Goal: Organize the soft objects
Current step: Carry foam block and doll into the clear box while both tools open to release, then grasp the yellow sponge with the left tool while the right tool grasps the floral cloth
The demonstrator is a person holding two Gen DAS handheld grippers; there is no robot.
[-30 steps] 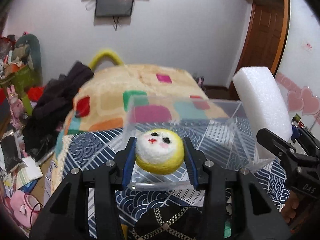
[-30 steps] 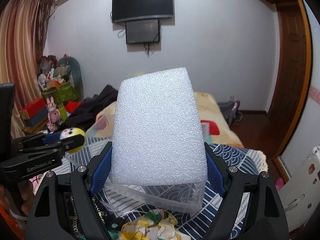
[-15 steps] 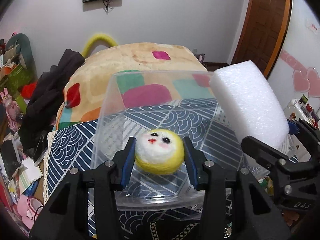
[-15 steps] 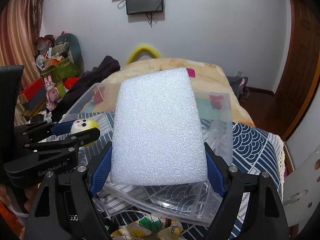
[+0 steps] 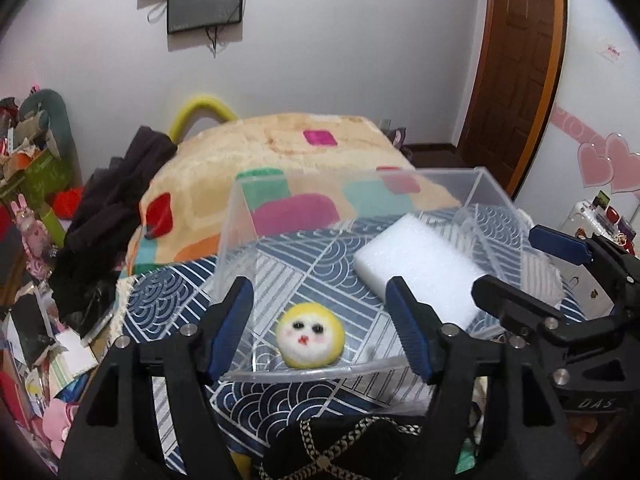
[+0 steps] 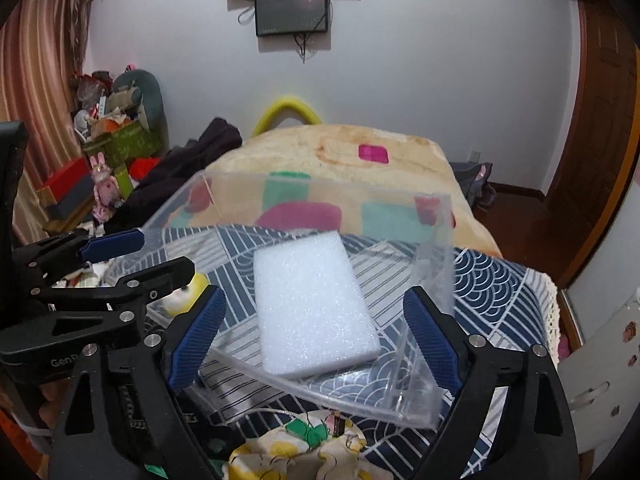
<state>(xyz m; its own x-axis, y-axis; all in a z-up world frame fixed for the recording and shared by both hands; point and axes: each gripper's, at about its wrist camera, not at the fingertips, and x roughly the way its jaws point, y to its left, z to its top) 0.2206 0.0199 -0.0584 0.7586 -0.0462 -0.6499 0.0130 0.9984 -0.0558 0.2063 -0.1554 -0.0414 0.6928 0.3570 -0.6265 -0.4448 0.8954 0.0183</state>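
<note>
A yellow-and-white plush ball with a face lies inside the clear plastic box, near its front wall. A white foam block lies flat in the same box to its right; it also shows in the right wrist view. My left gripper is open and empty, its fingers spread either side of the ball above the box's front edge. My right gripper is open and empty over the box, behind the foam block. The ball is partly hidden by the left gripper there.
The box stands on a blue wave-patterned cloth over a table. Behind it is a bed with a patchwork blanket and dark clothes. Floral fabric and a black patterned item lie at the front edge. Clutter stands at the left.
Both grippers have opened. The plush ball dropped from the left gripper into the box, and the foam block dropped from the right gripper and now lies flat in the box.
</note>
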